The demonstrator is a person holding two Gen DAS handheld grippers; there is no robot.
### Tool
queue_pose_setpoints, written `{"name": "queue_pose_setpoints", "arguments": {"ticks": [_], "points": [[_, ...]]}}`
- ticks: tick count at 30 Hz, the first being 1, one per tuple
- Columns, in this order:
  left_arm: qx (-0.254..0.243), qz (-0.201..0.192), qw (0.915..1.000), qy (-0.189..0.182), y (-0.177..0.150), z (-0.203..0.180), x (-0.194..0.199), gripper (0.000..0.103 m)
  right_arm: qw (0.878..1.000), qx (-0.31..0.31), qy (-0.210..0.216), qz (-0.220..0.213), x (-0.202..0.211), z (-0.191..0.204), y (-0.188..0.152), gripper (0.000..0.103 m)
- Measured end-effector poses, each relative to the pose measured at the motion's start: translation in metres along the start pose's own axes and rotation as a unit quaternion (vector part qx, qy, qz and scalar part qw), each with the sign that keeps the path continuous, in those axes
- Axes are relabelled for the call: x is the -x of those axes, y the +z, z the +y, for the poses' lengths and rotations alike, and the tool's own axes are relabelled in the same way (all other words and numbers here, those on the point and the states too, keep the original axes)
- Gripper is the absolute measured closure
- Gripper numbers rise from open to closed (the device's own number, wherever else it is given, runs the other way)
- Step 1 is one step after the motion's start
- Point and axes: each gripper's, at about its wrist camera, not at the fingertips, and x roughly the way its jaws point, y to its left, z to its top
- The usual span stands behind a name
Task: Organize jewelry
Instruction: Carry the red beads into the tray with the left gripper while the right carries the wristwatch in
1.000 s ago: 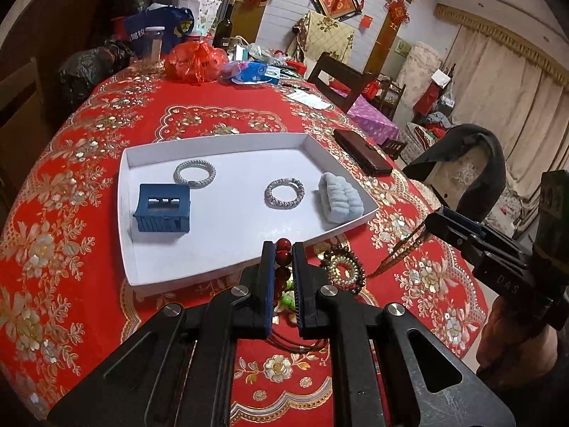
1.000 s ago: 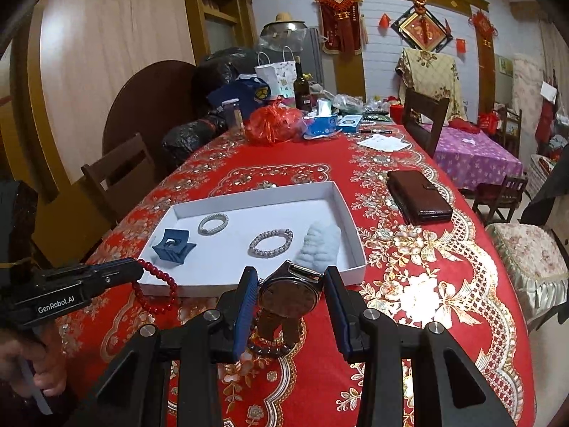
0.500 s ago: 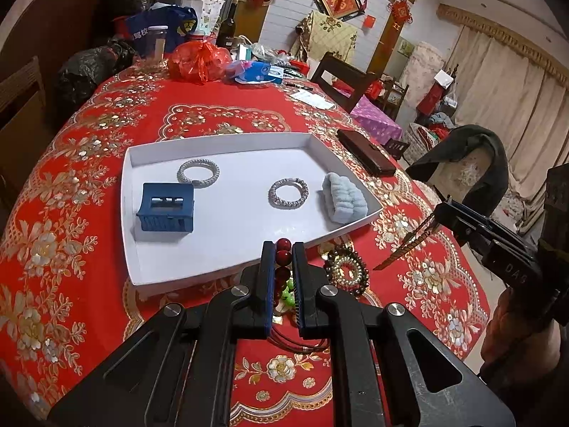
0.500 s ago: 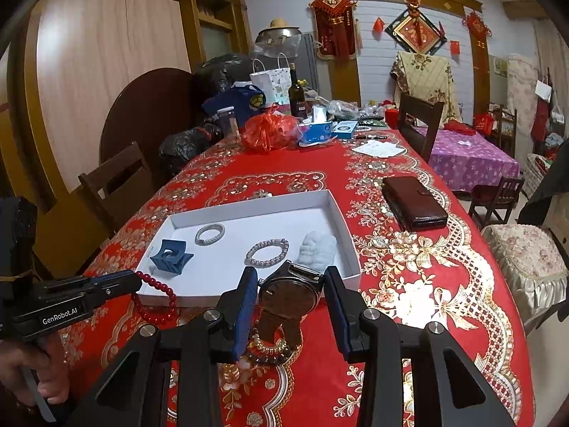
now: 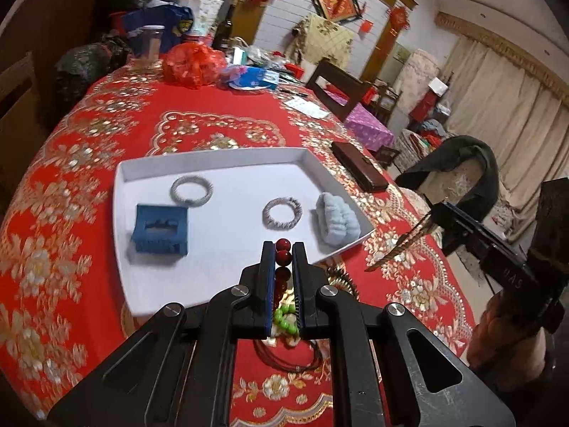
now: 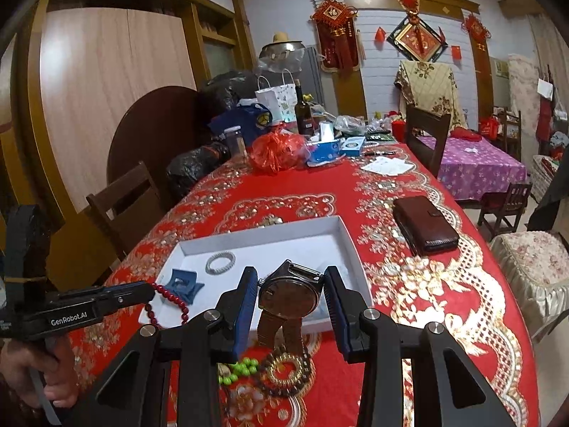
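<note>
our left gripper (image 5: 283, 249) has its jaws clenched on red beads (image 5: 283, 257), the strand sitting between the pads and hanging over the near edge of the white tray (image 5: 213, 167). our right gripper (image 6: 290, 297) has its jaws grasping a watch (image 6: 288, 293) by the case, the strap dangling above more beads (image 6: 286, 370) on the counter (image 6: 419, 320).

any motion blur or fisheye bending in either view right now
Left wrist: tray contents smeared, blue clip soft, while the left tool stays crisp. Right wrist: sharper overall; the door frame bows near the edges in the dim, warm light.
</note>
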Motion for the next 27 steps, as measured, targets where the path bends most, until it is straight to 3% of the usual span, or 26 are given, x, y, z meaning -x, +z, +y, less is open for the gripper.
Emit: {"name": "queue_pose_setpoints", "arguments": {"ticks": [10,19,27], "points": [[-0.034,0.022,0.9990,0.020,0.044,0.012,-0.041,0.095,1.000,0.005,0.021,0.011,-0.042,0.011,0.022,0.066],[-0.005,0.044,0.9989,0.016,0.034,0.027,-0.077,0.095,0.997,0.003,0.000,0.075,-0.098,0.014,0.016,0.066],[0.015,0.081,0.9944,0.067,0.021,0.054,-0.101,0.095,0.989,-0.025,-0.024,0.145,-0.142,0.004,-0.007,0.066]]}}
